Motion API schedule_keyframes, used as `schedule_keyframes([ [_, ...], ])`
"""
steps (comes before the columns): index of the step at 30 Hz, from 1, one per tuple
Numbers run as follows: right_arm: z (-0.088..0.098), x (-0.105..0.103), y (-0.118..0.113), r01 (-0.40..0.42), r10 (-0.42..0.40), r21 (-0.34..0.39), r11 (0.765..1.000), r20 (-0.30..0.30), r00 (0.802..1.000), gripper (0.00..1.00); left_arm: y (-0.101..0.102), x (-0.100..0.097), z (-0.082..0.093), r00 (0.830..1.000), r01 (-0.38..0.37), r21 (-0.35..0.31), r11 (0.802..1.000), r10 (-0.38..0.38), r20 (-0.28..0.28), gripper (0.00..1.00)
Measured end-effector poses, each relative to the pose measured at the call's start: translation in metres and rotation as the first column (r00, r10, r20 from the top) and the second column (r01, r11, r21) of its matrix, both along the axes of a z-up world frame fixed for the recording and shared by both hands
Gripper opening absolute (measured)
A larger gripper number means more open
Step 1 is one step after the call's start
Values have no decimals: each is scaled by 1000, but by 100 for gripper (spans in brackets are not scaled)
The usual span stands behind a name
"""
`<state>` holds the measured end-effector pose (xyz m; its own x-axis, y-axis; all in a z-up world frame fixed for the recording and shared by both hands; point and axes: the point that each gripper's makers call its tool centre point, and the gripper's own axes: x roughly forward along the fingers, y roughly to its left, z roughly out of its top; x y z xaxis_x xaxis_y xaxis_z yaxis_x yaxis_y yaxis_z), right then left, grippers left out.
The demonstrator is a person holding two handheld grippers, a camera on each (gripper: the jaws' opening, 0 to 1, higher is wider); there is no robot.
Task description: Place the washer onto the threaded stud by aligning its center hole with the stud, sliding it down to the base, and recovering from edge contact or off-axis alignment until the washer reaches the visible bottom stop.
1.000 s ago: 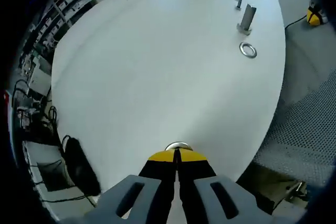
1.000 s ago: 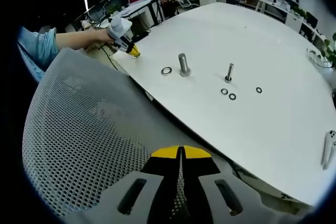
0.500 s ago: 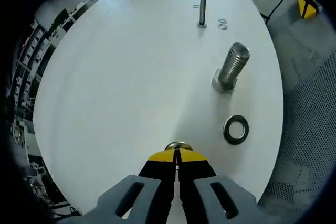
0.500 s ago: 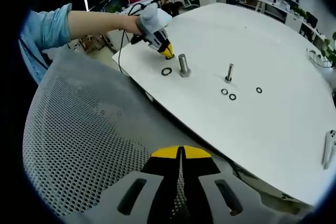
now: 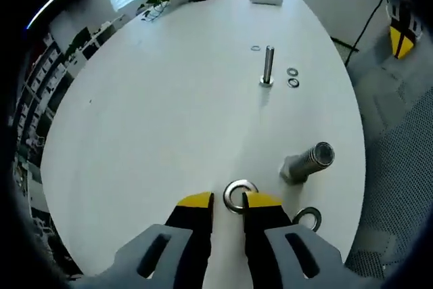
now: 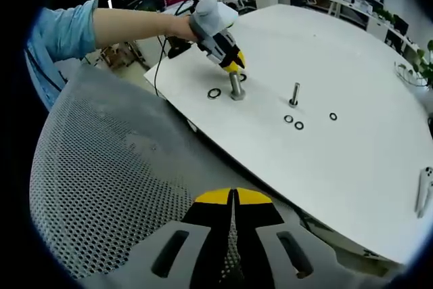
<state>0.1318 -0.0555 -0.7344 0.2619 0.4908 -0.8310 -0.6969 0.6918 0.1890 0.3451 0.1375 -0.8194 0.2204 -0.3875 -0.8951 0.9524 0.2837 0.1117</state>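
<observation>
Hovering low over the desk (image 5: pixel 135 120) near its edge, the left gripper (image 5: pixel 228 200) has its yellow-tipped jaws spread, with a washer (image 5: pixel 239 195) lying flat on the white top just ahead of the tips, in the gap between them though nearer the right-hand jaw. The jaws do not seem to touch it yet. To the right of that gap stands the large threaded stud (image 5: pixel 308 162), upright on its square base, its long axis rising from the desk. A second washer (image 5: pixel 309 218) lies nearer the desk edge, beside the right-hand jaw. Farther along the desk stand a thinner stud (image 5: pixel 268 65) and two small washers (image 5: pixel 292 77).

In the right gripper view, the right gripper (image 6: pixel 232 197) is pressed together on nothing, held off the desk above a mesh chair back (image 6: pixel 115 167), well apart from the stud (image 6: pixel 235 84). The left is plainly the nearer one.

The coming move probably turns on closing on the washer between the jaws, then carrying it rightward and up over the stud's top.
</observation>
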Motion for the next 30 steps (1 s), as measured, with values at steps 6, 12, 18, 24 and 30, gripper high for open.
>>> schedule_keyframes([
  [6,0,0,0,0,0,3,1000,2,1000,4,-9,-13,-12,995,-13,-10,1000,12,-100,33],
  [12,0,1,0,3,-3,5,1000,4,1000,4,-8,-13,-19,995,27,30,999,-24,-100,30],
  [18,0,1,0,2,-2,8,1000,4,1000,4,-7,-17,-20,992,44,41,998,-39,-123,29],
  [24,0,1,0,4,-4,8,1000,5,1000,4,-7,-16,-17,990,91,32,995,-87,-109,21],
  [30,0,1,0,2,-2,8,1000,5,1000,4,-8,-14,-15,992,90,1,996,-89,-87,21],
])
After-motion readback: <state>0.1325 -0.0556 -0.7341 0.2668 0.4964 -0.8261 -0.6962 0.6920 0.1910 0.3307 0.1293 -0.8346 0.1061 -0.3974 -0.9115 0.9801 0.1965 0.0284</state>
